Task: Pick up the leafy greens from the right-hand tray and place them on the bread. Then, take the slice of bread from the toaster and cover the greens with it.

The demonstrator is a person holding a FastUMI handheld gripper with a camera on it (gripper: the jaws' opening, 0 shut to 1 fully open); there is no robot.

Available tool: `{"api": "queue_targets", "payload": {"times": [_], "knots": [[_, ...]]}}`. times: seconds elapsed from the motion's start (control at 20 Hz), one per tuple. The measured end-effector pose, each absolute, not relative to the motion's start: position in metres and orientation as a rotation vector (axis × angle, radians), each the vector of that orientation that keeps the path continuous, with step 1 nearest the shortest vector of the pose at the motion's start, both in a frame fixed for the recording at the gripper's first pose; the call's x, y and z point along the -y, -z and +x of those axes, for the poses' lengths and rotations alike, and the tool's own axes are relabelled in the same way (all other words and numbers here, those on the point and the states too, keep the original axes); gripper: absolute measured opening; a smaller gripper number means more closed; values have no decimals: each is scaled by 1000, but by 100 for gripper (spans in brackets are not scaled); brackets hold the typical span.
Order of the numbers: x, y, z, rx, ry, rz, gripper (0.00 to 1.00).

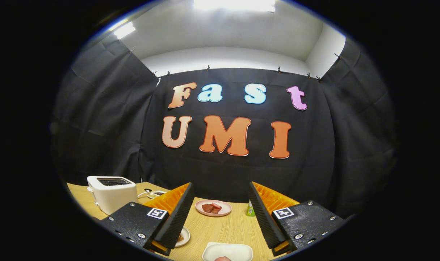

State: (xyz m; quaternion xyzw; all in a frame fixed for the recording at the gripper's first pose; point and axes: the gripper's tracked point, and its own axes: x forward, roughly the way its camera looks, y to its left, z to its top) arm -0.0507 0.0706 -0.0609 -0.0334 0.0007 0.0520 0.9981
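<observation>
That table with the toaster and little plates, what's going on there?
A person is holding tongs over a wooden table; the fingers are spread open with nothing between them. A white toaster stands beyond the left finger, and a pink plate with reddish-brown pieces lies ahead, between the fingers. A white tray lies just below them. Nothing has been picked up yet.

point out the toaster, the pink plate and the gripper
toaster (113, 195), gripper view, on its pale front side, beyond the left finger
pink plate (225, 212), gripper view, on its bare right rim, beyond the fingers
gripper (220, 217), gripper view, midway between its fingers, which stand open over the table
</observation>
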Motion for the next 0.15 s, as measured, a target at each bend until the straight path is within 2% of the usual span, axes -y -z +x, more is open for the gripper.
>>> {"api": "queue_targets", "payload": {"times": [0.15], "knots": [[-75,58,-53,8,-122,-52,91]]}}
